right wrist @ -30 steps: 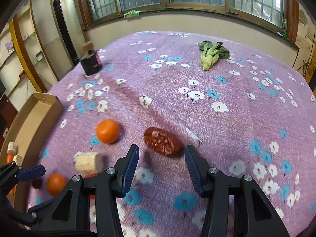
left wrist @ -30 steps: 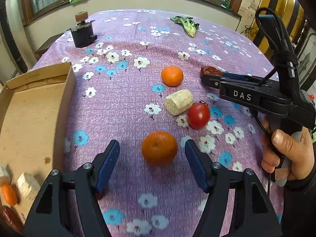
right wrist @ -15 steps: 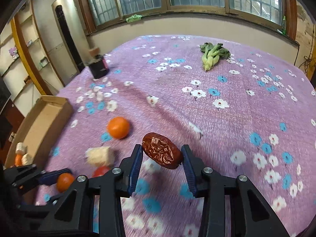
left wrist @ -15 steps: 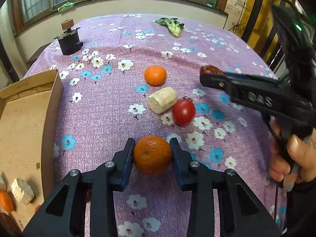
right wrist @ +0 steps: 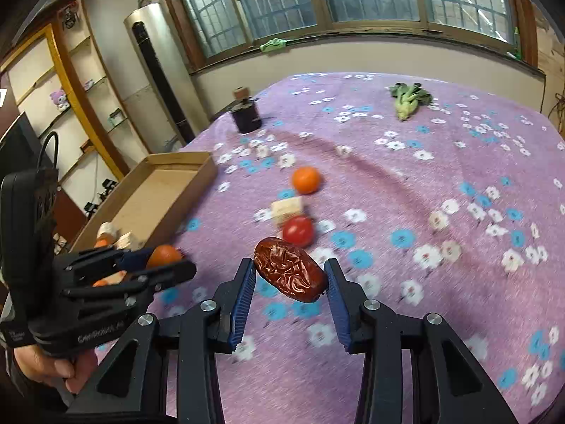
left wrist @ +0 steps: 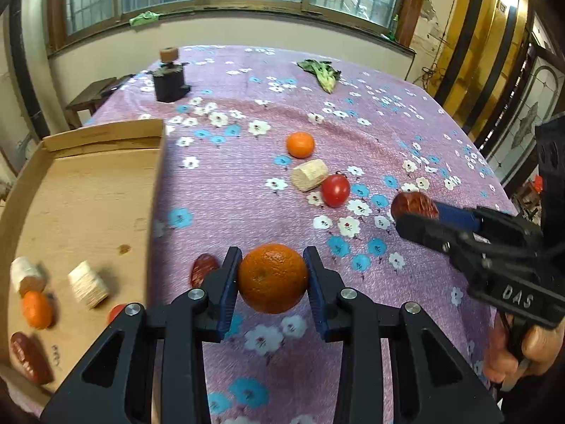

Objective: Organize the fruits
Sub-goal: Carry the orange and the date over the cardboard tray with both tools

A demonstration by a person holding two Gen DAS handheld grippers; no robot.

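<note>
My left gripper (left wrist: 272, 277) is shut on an orange tangerine (left wrist: 272, 277) and holds it above the purple flowered tablecloth, just right of the cardboard tray (left wrist: 88, 190). My right gripper (right wrist: 289, 275) is shut on a wrinkled red date (right wrist: 289, 274) and holds it in the air; it also shows in the left wrist view (left wrist: 416, 212). A second tangerine (left wrist: 300, 144), a cork-like piece (left wrist: 309, 174) and a red tomato (left wrist: 335, 190) lie on the cloth. Another date (left wrist: 203, 268) lies by the tray wall.
The tray holds a small tangerine (left wrist: 36, 309), two pale cork-like pieces (left wrist: 88, 284), a date (left wrist: 28, 355) and something red. A black jar (left wrist: 169, 77) and a green vegetable (left wrist: 323, 72) lie at the far end of the table.
Both grippers closed on their fruit and lifted it off the cloth. The left one moved toward the tray with the tangerine; the right one rose with the date.
</note>
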